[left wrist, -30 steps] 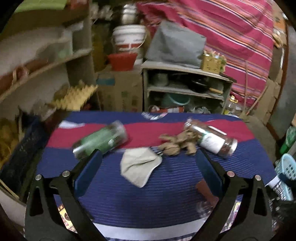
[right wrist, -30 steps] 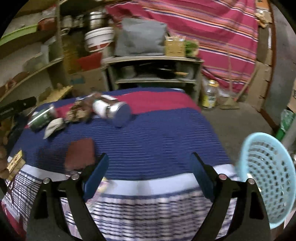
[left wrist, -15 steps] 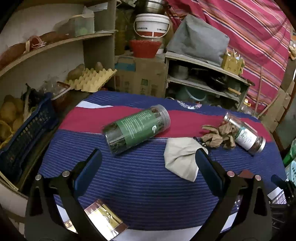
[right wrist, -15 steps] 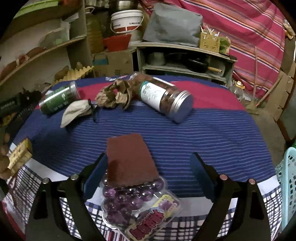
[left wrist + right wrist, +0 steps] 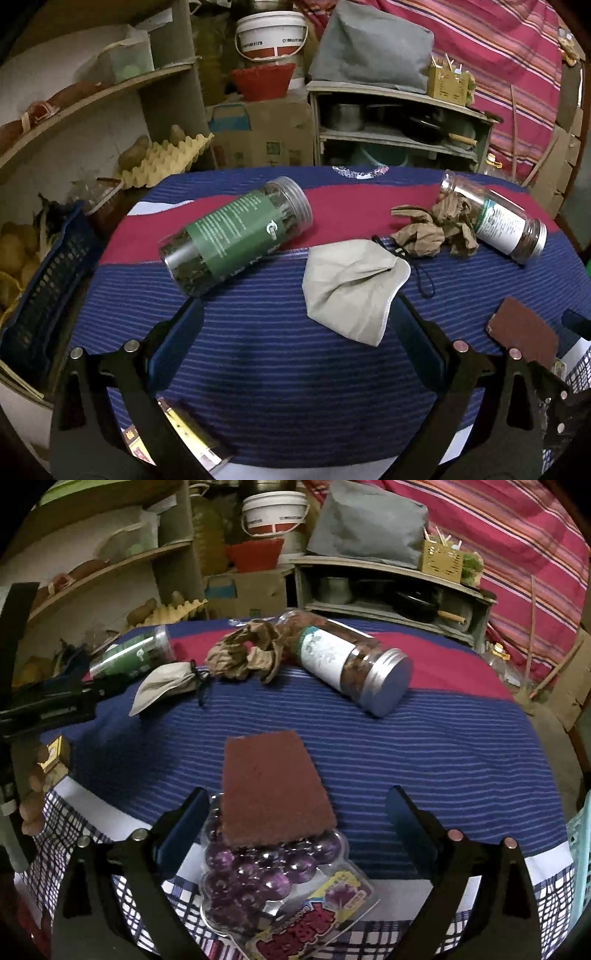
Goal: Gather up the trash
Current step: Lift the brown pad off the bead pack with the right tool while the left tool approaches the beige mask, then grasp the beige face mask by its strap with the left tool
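Landmark: the brown pad (image 5: 273, 786) at the near edge of the striped tablecloth (image 5: 443, 746).

Right gripper (image 5: 295, 830): jaws opening, wide, nothing pressed between them. The pad lies directly ahead, its near end between the fingertips, its long axis running away from the gripper along the pointing line. That end rests on the grape-shaped plastic pack (image 5: 273, 871).

Left gripper (image 5: 295, 347): jaws spread, empty. It faces the grey face mask (image 5: 351, 284), which lies left of the pad and beyond it; the green jar (image 5: 236, 236) is further left.

Crumpled brown paper (image 5: 243, 653) sits beyond the pad, touching the silver-lidded jar (image 5: 351, 664).

Judgement: right hand is nearer the pad, left nearer the mask.
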The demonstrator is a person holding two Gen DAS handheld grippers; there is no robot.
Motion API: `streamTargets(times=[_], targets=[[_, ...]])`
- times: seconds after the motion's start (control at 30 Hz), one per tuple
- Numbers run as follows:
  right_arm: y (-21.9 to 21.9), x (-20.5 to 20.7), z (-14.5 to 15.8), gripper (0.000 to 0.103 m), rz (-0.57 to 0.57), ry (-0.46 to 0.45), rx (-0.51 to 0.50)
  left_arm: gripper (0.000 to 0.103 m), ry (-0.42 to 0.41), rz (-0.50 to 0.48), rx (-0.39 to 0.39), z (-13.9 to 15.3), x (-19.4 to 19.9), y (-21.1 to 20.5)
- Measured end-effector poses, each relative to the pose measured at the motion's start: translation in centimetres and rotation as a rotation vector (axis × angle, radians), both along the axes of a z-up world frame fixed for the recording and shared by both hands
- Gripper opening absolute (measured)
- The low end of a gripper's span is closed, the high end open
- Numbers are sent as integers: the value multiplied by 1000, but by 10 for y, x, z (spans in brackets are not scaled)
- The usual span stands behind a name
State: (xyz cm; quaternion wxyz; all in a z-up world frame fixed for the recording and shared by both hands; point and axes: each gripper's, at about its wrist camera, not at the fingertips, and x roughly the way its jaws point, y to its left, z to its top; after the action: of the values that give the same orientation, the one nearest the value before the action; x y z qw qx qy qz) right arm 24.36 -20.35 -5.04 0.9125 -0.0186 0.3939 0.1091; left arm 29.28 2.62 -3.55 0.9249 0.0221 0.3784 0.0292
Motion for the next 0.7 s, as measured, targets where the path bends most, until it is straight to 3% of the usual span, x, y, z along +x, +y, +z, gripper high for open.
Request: streamTargets(times=[0.2, 0.3, 0.4, 0.43, 0.5, 0.6, 0.7], targets=[[-9, 4, -4, 92, -29, 22, 51, 97, -1, -1, -64, -3, 1, -2], [-11, 4, -4, 77, -23, 27, 64, 97, 2, -6, -77, -7, 3, -7], [-11, 6, -6, 73, -15, 34, 76, 97, 8, -16, -71, -11, 6, -13], [-11, 6, -6, 66, -9, 33, 79, 97, 13, -22, -64, -13, 7, -16], [-9, 6, -5, 60, 3, 28, 75, 93, 21, -37, -46, -16, 9, -20], [-6, 6, -3, 60, 12, 16, 51, 90, 26, -58, -24, -19, 12, -28], [-6, 4, 0, 60, 5, -3, 34, 79, 39, -74, -12, -23, 14, -33]])
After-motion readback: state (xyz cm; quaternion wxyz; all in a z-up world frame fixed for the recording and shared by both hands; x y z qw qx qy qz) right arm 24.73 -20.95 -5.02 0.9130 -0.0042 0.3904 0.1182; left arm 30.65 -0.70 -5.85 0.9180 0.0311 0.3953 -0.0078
